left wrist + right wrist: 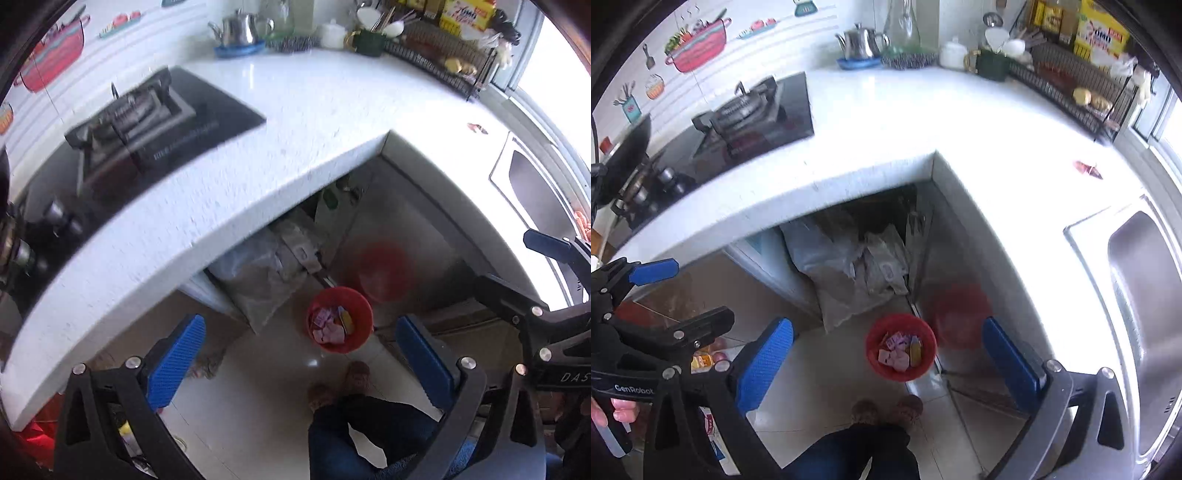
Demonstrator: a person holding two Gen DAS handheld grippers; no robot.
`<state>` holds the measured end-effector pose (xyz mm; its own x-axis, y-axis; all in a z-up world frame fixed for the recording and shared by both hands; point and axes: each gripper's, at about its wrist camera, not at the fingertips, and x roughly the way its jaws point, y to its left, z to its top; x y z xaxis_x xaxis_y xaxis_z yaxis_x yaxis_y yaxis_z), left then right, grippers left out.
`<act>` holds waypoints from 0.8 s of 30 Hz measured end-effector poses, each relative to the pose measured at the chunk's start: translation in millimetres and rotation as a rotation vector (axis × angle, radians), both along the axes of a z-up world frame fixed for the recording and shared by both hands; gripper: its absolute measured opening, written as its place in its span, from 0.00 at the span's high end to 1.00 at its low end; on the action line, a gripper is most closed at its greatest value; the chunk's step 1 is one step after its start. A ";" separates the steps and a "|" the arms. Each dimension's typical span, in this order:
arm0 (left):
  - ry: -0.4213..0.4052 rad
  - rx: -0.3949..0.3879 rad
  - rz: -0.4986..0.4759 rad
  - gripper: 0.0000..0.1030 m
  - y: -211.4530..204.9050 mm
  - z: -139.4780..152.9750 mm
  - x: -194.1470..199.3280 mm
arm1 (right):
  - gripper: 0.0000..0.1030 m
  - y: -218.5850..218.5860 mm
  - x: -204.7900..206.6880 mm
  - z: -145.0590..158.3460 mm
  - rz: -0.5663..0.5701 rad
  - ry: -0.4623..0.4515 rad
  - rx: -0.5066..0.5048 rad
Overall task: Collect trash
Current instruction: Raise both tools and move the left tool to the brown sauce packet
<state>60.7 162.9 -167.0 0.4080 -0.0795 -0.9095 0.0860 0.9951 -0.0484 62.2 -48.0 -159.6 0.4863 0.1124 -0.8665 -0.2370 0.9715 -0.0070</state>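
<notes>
**Both claws empty above the bin; one scrap left on the counter**

Nearest first: my left gripper (pixel 295 354) stands wide, nothing between its blue pads (pixel 177 362). My right gripper (pixel 886 358) is equally wide and empty. Each frames the floor at lower centre, where my slippered feet (pixel 886 410) stand.

Just past the feet, the red bin (pixel 340 319) sits on the tiles against the cabinet corner, pink and yellow wrappers already inside. Behind it, grey bags (pixel 849 266) fill the open space under the white counter (pixel 886 122).

Farther off, at the right of both views, a small red scrap (pixel 1087 169) lies on the counter near the sink (pixel 1145 295). I judge this to be the remaining trash. It is well apart from both claws, up and right of them; the right one is nearer.

Risks, as I judge them:
- Scrap looks flat and thin; pads may slide over it or push it into the sink.
- Glare at the right washes out the counter, so its edges are hard to read.
- Left view is motion-blurred; a hurried reach could miss.

Stove (pixel 140 122), kettle (pixel 240 29) and dish rack (pixel 1071 85) sit farthest, upper frame, clear of the route.
</notes>
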 end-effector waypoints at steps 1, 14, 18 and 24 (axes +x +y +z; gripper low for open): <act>-0.012 0.002 -0.002 0.00 -0.6 7.1 -1.1 | 0.01 0.5 -1.4 5.4 -0.001 -0.005 0.005; -0.148 -0.013 -0.081 0.00 -27.8 76.3 21.6 | 0.01 -21.8 -0.5 59.5 -0.082 -0.108 0.035; -0.166 -0.021 -0.123 0.00 -45.5 86.5 37.1 | 0.01 -35.3 2.0 72.8 -0.120 -0.138 0.038; -0.175 -0.023 -0.188 0.00 -82.1 95.5 71.7 | 0.01 -65.5 14.6 84.4 -0.185 -0.161 0.048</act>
